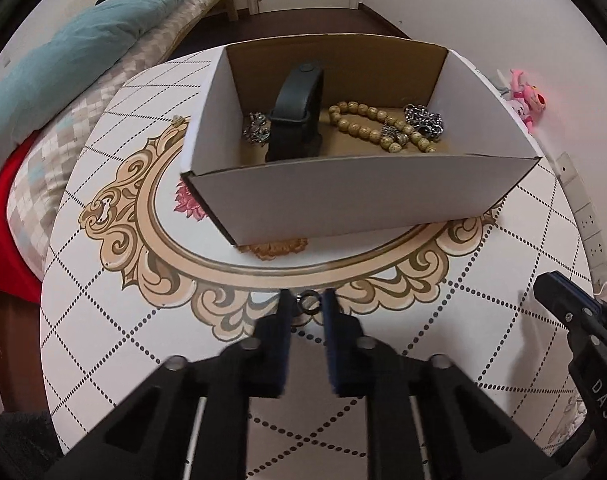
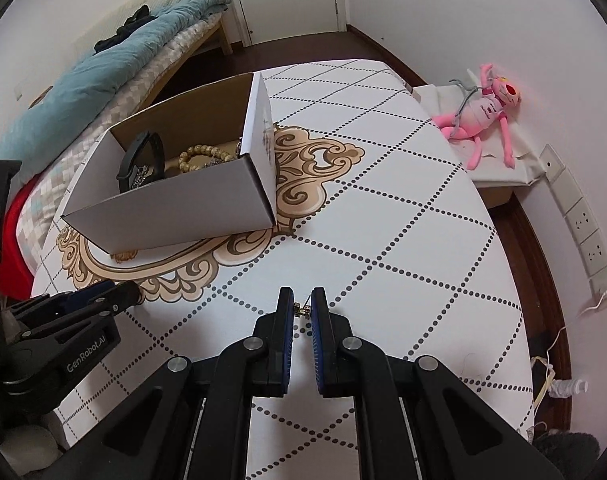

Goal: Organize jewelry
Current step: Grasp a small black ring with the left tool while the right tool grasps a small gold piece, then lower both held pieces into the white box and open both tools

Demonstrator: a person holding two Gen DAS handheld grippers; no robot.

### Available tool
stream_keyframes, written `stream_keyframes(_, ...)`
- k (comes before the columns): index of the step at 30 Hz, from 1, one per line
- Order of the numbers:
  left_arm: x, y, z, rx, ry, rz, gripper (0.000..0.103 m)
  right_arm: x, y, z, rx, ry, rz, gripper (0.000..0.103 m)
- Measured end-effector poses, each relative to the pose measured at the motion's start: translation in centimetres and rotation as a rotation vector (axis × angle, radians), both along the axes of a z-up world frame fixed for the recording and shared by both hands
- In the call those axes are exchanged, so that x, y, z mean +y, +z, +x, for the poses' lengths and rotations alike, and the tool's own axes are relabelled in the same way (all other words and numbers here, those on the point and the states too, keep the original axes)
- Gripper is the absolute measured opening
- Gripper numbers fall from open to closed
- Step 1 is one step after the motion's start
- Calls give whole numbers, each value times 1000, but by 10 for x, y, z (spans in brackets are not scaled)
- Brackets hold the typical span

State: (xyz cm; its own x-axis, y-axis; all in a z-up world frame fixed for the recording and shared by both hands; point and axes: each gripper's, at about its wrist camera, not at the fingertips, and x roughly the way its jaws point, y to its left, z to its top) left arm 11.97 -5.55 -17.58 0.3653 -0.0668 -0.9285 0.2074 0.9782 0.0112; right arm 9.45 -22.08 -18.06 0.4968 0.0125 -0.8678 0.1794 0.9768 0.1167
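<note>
So both hands are busy here. The left hand-held gripper (image 1: 308, 306) has its fingers closed in on a small dark ring (image 1: 308, 301), pinching it right at the tips, low over the patterned tabletop (image 1: 115, 264) just in front of the cardboard box (image 1: 343, 200). Holding it at the very tips makes sense, since a ring that tiny would vanish between the pads otherwise.

The right hand-held gripper (image 2: 302, 309) is clamped on a little gold-coloured piece (image 2: 302, 310), probably an earring or charm, though it's too small to say for sure. It sits out on the open part of the tabletop, to the right of the box and well apart from it.

The box is clearly the collection spot: a black watch band (image 1: 297, 112) stands upright in it, a beaded bracelet (image 1: 377, 126) lies next to it, plus a silver chain (image 1: 423, 118) toward the right wall and a silver ornament (image 1: 256, 128) on the left. The near wall is tall, so I'd guess each piece has to be lifted over the rim before letting go. Otherwise the ring could bounce off the cardboard and roll away.
</note>
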Motion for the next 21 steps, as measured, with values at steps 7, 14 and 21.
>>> stream_keyframes(7, 1, 10, -4, -26, -9, -14, 10, -2, 9, -2, -20, -3, 8, 9)
stream_keyframes(14, 10, 62, -16, -110, -8, -70, 10, 1, 43, -1, -90, 24, 37, 9)
stream_keyframes(21, 14, 108, -3, -181, -11, -101, 10, 13, 89, 21, -184, 84, 74, 9)
